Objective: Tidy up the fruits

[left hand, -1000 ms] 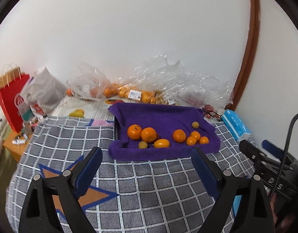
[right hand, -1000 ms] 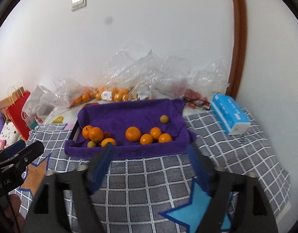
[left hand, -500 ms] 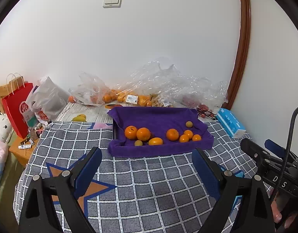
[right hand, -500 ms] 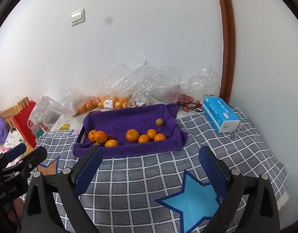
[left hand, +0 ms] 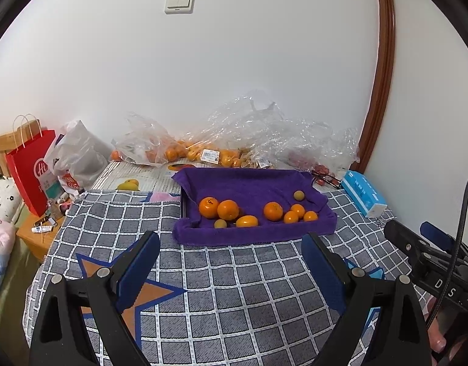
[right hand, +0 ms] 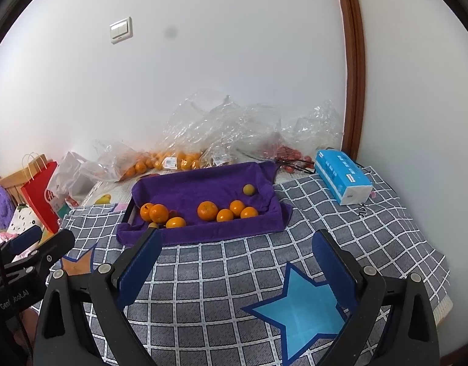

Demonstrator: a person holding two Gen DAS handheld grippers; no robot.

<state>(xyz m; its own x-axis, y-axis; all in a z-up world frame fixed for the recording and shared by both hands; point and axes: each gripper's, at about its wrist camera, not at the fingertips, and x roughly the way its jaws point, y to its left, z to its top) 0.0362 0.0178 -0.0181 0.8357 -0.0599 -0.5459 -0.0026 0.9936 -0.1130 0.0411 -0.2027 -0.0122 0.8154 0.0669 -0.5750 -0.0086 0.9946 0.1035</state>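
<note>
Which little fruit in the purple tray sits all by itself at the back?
The small yellow-green fruit near the purple tray's far right corner. The orange fruits cluster along the front edge.

We see a grey checked blanket with blue and orange stars (left hand: 234,277) spread in front. A blue tissue pack (right hand: 342,180) lies on its far right corner. At the left stand a red paper shopping bag (left hand: 29,167) and a grey plastic bag (left hand: 79,155). A white wall switch (left hand: 179,2) sits high up; a brown wooden trim (right hand: 353,61), perhaps a door frame, runs down the right.
</note>
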